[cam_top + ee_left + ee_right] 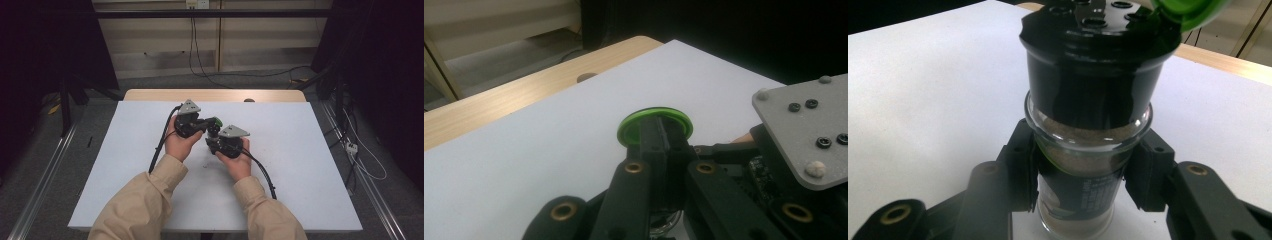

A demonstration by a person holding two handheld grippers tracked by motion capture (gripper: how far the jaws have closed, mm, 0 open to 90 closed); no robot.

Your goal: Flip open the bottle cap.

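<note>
on the bench (300, 165), the white sheet lies bare from about 1 o'clock round to 5 o'clock of the two hands, and from 7 to 11 o'clock as well, so a hand could pass there. the centre is crowded: the left gripper (216, 121) and right gripper (214, 134) sit close together with the spice jar (1088, 150) between the right one's fingers (1020, 165). the green lid (655, 121) blocks the gap between them. cables (159, 147) trail toward 6 o'clock beside both sleeves.
</note>
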